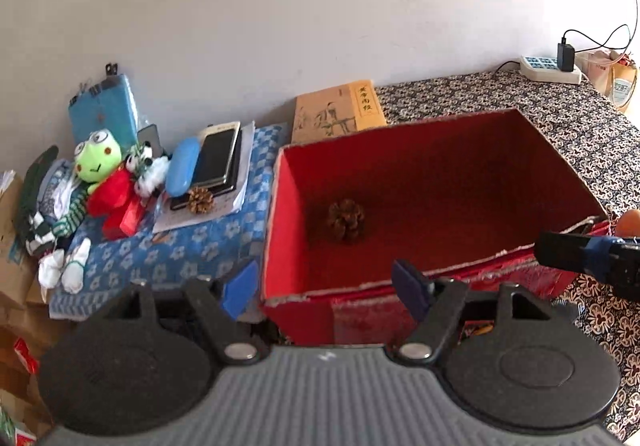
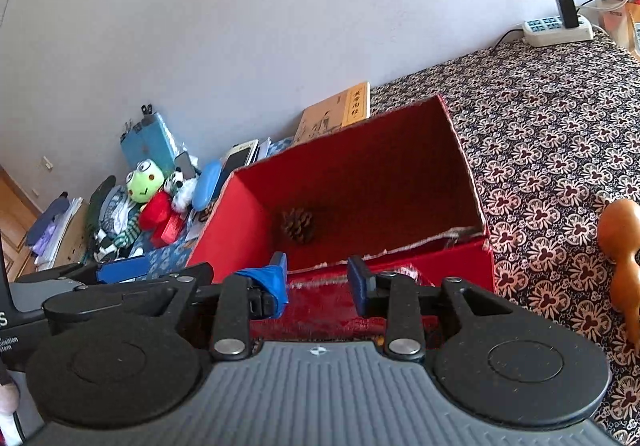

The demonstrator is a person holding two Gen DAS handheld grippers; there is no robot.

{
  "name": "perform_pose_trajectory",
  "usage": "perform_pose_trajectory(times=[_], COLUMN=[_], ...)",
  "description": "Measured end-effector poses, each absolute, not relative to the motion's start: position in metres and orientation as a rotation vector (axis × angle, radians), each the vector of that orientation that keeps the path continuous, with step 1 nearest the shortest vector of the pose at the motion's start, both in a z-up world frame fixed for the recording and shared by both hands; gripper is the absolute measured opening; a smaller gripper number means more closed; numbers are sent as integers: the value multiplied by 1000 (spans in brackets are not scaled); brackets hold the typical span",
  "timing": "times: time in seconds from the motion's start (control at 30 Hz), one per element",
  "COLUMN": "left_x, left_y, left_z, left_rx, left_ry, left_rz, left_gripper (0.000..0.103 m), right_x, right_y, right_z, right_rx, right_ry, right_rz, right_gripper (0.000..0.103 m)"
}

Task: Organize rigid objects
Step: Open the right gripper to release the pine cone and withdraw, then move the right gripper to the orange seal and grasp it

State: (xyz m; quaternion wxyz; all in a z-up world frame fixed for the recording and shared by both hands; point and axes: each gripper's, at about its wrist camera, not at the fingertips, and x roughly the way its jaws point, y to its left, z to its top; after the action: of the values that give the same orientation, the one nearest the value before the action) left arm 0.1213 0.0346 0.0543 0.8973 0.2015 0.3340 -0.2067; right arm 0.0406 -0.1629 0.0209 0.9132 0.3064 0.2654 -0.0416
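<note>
— Both pairs of tongs empty?
— Yes. Left gripper (image 1: 326, 288) stands wide apart, nothing between its pads; right gripper (image 2: 318, 280) is parted more narrowly, also bare. Both hover at the near rim of the red box (image 1: 520, 246).
— And the surface?
— Patterned black-and-cream cloth (image 2: 560, 149), pale wall behind.
— Task things?
— One pine cone (image 1: 346, 219) lies inside the box; another (image 1: 200, 199) sits outside on papers by a phone, beside a frog plush (image 1: 98, 159). A gourd (image 2: 622, 246) stands right.
</note>
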Motion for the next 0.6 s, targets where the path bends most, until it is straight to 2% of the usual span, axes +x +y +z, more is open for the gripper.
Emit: perform_pose_trajectory(times=[0.6], left_x=[88], left_y=[27], left_z=[23], left_rx=[424], left_ry=[801], left_rz=[-365], left_gripper=[76], right_x=[21], right_y=[-168], right_z=[-9], right_rx=[628], right_ry=[692], right_rz=[4], right_gripper=[16])
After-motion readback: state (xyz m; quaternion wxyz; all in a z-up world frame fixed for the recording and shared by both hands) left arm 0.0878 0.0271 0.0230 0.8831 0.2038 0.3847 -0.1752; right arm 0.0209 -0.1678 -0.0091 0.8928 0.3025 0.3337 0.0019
